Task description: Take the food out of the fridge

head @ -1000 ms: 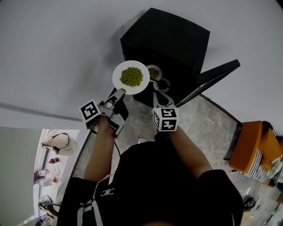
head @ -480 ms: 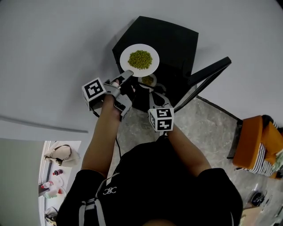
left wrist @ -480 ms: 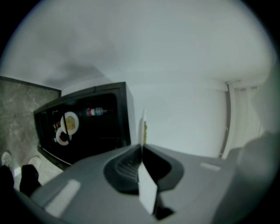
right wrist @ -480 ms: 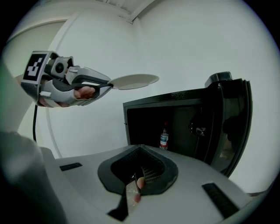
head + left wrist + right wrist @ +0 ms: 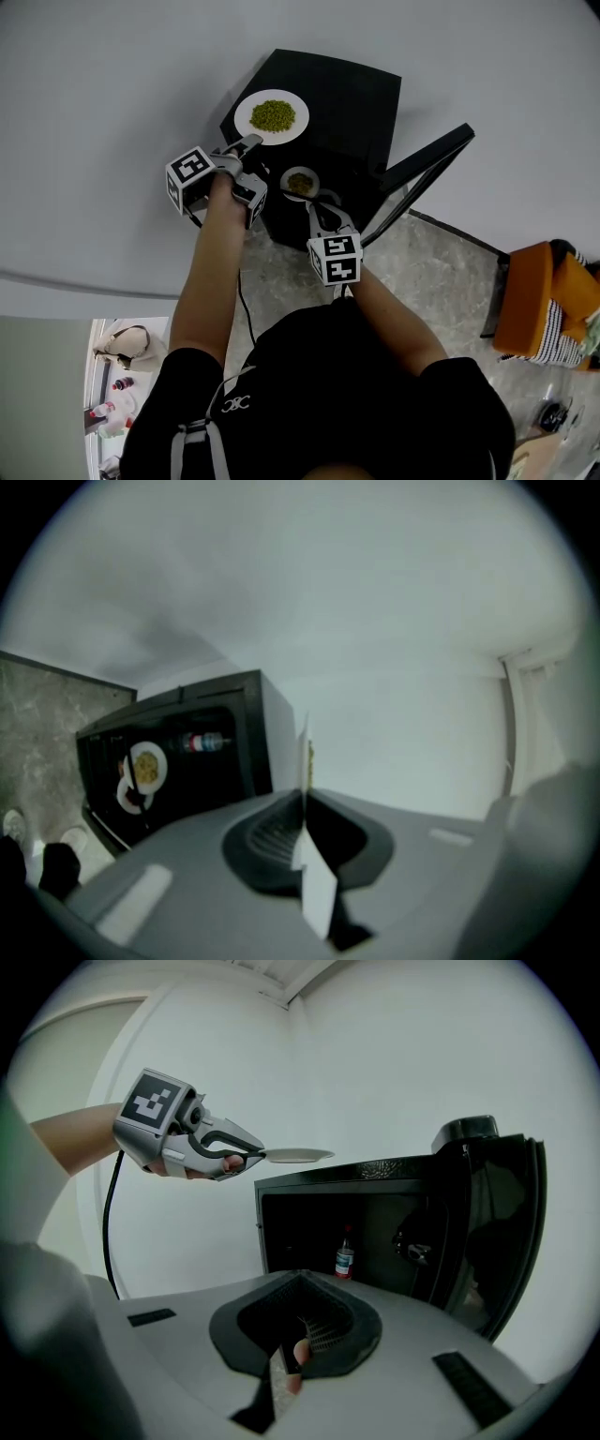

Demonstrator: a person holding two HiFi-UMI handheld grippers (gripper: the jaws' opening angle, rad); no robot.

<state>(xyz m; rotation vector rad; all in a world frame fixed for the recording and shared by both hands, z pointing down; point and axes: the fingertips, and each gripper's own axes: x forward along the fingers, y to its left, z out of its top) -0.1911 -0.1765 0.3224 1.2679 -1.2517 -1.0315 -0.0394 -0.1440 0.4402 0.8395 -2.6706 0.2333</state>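
Note:
A white plate of green food [image 5: 271,116] hangs level over the top of the black fridge [image 5: 361,94]. My left gripper [image 5: 249,143] is shut on its near rim. In the left gripper view the plate [image 5: 306,761] shows edge-on between the jaws. My right gripper [image 5: 315,200] is shut on the rim of a small dish of yellowish food [image 5: 300,182], held in front of the fridge's open mouth. The right gripper view shows that gripper [image 5: 289,1358] pinching a thin rim, and the left gripper [image 5: 246,1155] with its plate [image 5: 296,1155] above the fridge.
The fridge door [image 5: 424,167] stands open to the right. A small bottle [image 5: 345,1254] stands inside the fridge at the back. An orange seat [image 5: 532,309] sits on the stone floor at the far right. White walls run behind and to the left of the fridge.
My left gripper has carried the plate of green food up and away, from in front of the fridge to over its top. The right gripper and its small dish have barely moved.

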